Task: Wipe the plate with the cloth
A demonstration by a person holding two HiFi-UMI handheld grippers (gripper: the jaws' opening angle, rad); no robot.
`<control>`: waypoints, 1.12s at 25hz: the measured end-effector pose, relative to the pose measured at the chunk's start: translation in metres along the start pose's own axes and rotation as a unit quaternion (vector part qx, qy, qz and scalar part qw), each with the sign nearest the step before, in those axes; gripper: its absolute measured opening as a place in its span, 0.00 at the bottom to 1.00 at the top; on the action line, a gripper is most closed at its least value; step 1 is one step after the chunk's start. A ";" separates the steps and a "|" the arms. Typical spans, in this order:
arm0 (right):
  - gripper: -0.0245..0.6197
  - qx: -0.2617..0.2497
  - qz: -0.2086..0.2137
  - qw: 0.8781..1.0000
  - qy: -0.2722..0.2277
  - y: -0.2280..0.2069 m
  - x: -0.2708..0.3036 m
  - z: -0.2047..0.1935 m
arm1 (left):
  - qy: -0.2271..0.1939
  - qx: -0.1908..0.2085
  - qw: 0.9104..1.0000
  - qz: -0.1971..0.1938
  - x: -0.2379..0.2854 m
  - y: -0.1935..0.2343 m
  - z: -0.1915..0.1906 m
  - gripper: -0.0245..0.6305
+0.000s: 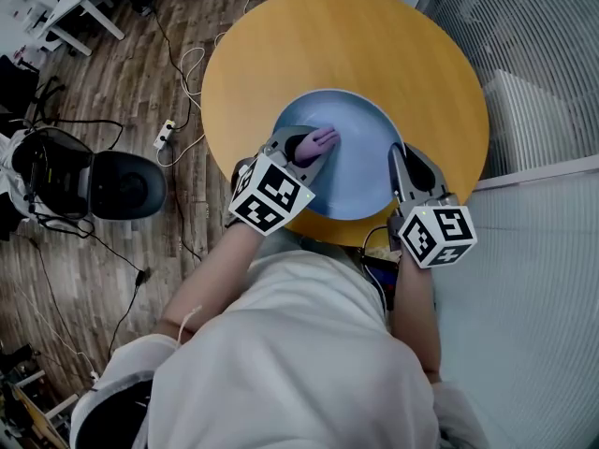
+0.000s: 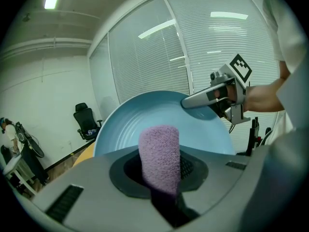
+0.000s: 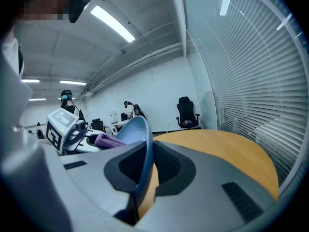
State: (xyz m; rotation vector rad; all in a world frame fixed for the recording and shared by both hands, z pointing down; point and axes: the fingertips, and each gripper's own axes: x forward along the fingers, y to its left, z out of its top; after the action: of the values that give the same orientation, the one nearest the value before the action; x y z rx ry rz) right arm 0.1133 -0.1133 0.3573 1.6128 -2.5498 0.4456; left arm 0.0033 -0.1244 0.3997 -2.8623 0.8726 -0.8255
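A light blue plate (image 1: 360, 157) is held tilted over the near part of the round yellow table (image 1: 412, 54). My right gripper (image 1: 404, 163) is shut on the plate's right rim (image 3: 143, 153), which runs edge-on between its jaws. A rolled purple cloth (image 1: 320, 141) sticks out of my left gripper (image 1: 304, 148), which is shut on it and holds it against the plate's left inner face (image 2: 145, 115). In the left gripper view the cloth (image 2: 160, 156) stands between the jaws, with the right gripper (image 2: 212, 96) at the plate's far rim.
A black office chair (image 1: 117, 183) and loose cables (image 1: 182, 73) are on the wooden floor left of the table. White window blinds (image 1: 533, 54) stand to the right. The person's white-clad body (image 1: 290, 363) fills the near side.
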 end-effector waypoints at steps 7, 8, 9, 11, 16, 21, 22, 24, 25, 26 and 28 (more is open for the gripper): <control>0.09 -0.028 -0.008 1.000 0.005 -0.002 -0.001 -0.015 | 0.016 0.004 0.999 0.029 -0.002 0.010 -0.026 0.16; 0.09 -0.028 -0.008 1.000 0.005 -0.004 0.000 -0.020 | 0.018 0.003 0.999 0.031 0.000 0.010 -0.031 0.16; 0.09 -0.027 -0.008 1.000 0.004 -0.006 0.001 -0.022 | 0.020 0.002 0.999 0.033 0.002 0.011 -0.034 0.16; 0.09 -0.027 -0.009 1.000 0.003 -0.006 0.005 -0.019 | 0.023 0.000 0.999 0.037 0.000 0.018 -0.035 0.16; 0.09 -0.029 -0.013 0.999 0.001 -0.004 0.010 -0.002 | 0.023 -0.012 0.999 0.044 -0.007 0.035 -0.031 0.16; 0.09 -0.019 -0.014 1.000 -0.001 -0.008 0.016 -0.001 | 0.022 -0.019 0.999 0.038 -0.001 0.042 -0.033 0.16; 0.09 -0.017 -0.015 1.000 -0.001 -0.010 0.017 0.000 | 0.023 -0.020 0.999 0.036 0.001 0.042 -0.033 0.16; 0.09 -0.014 -0.016 1.000 -0.002 -0.012 0.018 0.002 | 0.024 -0.019 0.999 0.031 0.004 0.042 -0.032 0.16; 0.09 -0.012 -0.017 1.000 -0.003 -0.014 0.018 0.002 | 0.024 -0.018 0.999 0.029 0.005 0.041 -0.032 0.16; 0.09 -0.010 -0.018 1.000 -0.004 -0.016 0.018 0.001 | 0.025 -0.017 0.999 0.027 0.007 0.039 -0.032 0.16; 0.09 -0.006 -0.020 1.000 -0.005 -0.021 0.019 -0.001 | 0.027 -0.015 0.999 0.021 0.013 0.036 -0.034 0.16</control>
State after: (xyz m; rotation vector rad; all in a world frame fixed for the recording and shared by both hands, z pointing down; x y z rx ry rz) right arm 0.1234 -0.1380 0.3669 1.6614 -2.5178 0.4207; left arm -0.0231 -0.1575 0.4282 -2.8477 0.9563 -0.8967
